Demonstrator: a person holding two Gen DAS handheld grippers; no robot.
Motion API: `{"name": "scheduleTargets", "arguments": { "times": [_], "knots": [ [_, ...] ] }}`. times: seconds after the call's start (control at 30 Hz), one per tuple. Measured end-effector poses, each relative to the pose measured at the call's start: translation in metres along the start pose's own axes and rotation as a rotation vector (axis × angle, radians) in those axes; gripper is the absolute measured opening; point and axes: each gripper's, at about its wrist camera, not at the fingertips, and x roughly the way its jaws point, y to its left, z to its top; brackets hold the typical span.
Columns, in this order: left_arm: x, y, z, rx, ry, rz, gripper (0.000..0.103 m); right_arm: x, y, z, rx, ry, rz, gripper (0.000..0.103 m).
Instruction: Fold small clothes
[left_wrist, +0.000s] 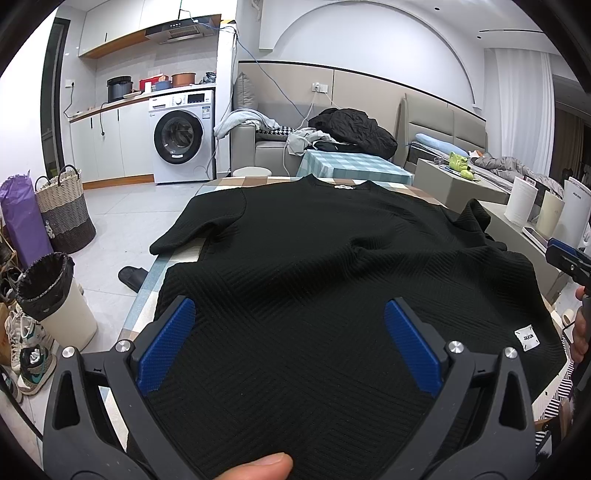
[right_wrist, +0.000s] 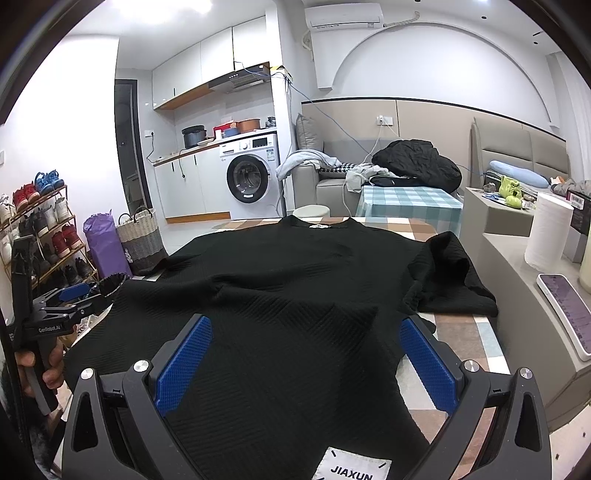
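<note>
Checkered tablecloth (right_wrist: 465, 328) at frame centre carried a black ribbed T-shirt (right_wrist: 295, 295) spread flat, collar toward the washing machine (right_wrist: 251, 177) at upper left, while left gripper (left_wrist: 290, 325) and right gripper (right_wrist: 306, 347) hovered over its hem, jaws spread wide, gripping nothing.

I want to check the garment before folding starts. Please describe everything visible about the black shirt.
The black shirt is short-sleeved, of ribbed knit-looking fabric with diagonal lines. It lies spread, slightly wrinkled, on the checked table, collar far, hem near. A white tag reading JIAXUN sits at the hem; a small label shows inside the collar. One sleeve is bunched. Both the left gripper and right gripper are open over the hem.
</note>
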Motion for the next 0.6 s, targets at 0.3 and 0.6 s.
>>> {"name": "scheduleTargets", "arguments": {
  "times": [0.3, 0.6],
  "knots": [
    [0.0, -0.0004, -0.0001, 0.0, 0.0, 0.001, 0.102, -0.0001, -0.0009, -0.0006, 0.0, 0.0, -0.002, 0.103],
    [-0.0037, -0.0011, -0.0003, 0.002, -0.002, 0.0, 0.102, -0.0013, -0.0019, -0.0008, 0.001, -0.001, -0.003, 0.103]
  ]
}}
